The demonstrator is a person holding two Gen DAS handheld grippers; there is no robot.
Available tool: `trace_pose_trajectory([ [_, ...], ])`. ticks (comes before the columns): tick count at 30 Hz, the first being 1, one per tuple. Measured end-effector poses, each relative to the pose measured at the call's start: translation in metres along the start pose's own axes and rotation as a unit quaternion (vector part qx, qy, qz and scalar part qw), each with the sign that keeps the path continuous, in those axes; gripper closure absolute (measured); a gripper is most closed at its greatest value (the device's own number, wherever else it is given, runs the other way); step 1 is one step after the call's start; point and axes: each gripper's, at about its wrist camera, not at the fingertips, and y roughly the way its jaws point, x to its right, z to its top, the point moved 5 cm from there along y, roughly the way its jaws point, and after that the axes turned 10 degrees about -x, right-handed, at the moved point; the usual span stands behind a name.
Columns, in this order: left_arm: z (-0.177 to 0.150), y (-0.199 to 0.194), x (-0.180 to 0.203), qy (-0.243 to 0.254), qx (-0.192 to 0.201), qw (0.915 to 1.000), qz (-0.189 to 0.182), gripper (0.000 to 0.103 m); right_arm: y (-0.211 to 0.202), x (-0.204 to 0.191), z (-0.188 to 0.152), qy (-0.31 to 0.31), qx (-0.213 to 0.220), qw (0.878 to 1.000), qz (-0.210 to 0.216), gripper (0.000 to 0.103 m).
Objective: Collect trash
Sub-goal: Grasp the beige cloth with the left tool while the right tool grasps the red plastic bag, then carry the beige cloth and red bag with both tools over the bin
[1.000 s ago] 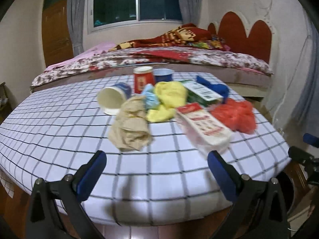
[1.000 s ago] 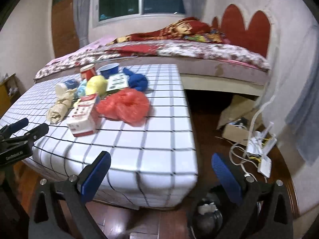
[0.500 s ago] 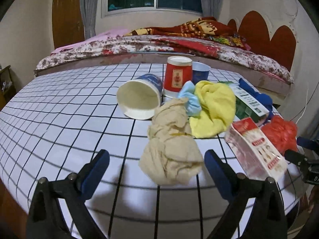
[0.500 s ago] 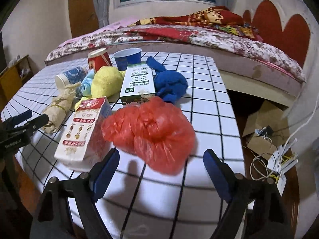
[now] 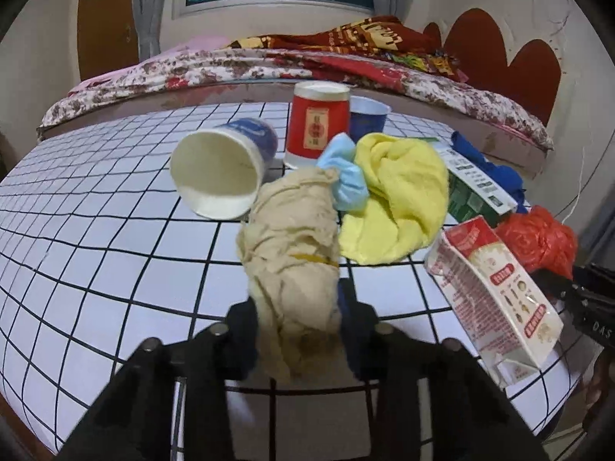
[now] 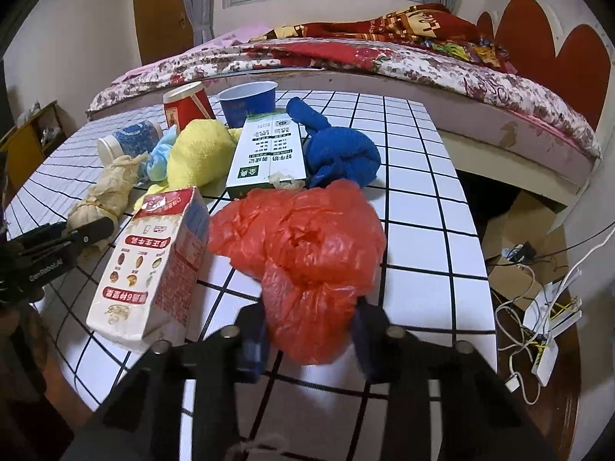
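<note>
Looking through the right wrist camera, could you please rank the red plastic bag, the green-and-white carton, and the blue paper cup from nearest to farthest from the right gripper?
1. The red plastic bag: its near end lies between the fingers of the right gripper, which have just been closing on it.
2. The green-and-white carton: lying flat behind the bag, mid-table.
3. The blue paper cup: upright at the far edge, nearest the bed.

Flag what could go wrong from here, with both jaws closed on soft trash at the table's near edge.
1. The left gripper pinches only the near end of the beige paper wad; lifting may drag the light blue scrap touching its far end.
2. The right gripper holds a loose fold of the red plastic bag; thin film may slip or tear.
3. The bag touches the red-and-white carton near the table edge, which may get nudged off.
</note>
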Motion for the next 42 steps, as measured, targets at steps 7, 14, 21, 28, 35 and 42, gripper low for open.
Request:
trace_pose_trajectory([
  [7,-0.006,-0.028,0.005,0.007,0.038,0.9992,-0.009,0.075,-0.025,0.006,-0.014,0.011,0.030,0.999,0.000,0.073],
  [14,-0.011,-0.052,0.021,0.018,0.059,0.9978,-0.022,0.075,-0.060,0.019,-0.035,0.028,0.059,0.998,-0.007,0.073],
  [21,-0.025,-0.076,0.057,0.049,0.076,0.9951,-0.041,0.075,-0.101,0.040,-0.063,0.044,0.085,0.995,-0.026,0.073],
  [28,-0.037,-0.091,0.102,0.081,0.078,0.9913,-0.069,0.075,-0.132,0.070,-0.092,0.077,0.100,0.991,-0.042,0.073],
  [35,-0.050,-0.096,0.153,0.119,0.071,0.9857,-0.096,0.075,-0.143,0.099,-0.126,0.111,0.095,0.988,-0.055,0.073],
  [42,-0.064,-0.093,0.203,0.158,0.058,0.9778,-0.124,0.075,-0.151,0.130,-0.155,0.144,0.088,0.983,-0.071,0.073],
])
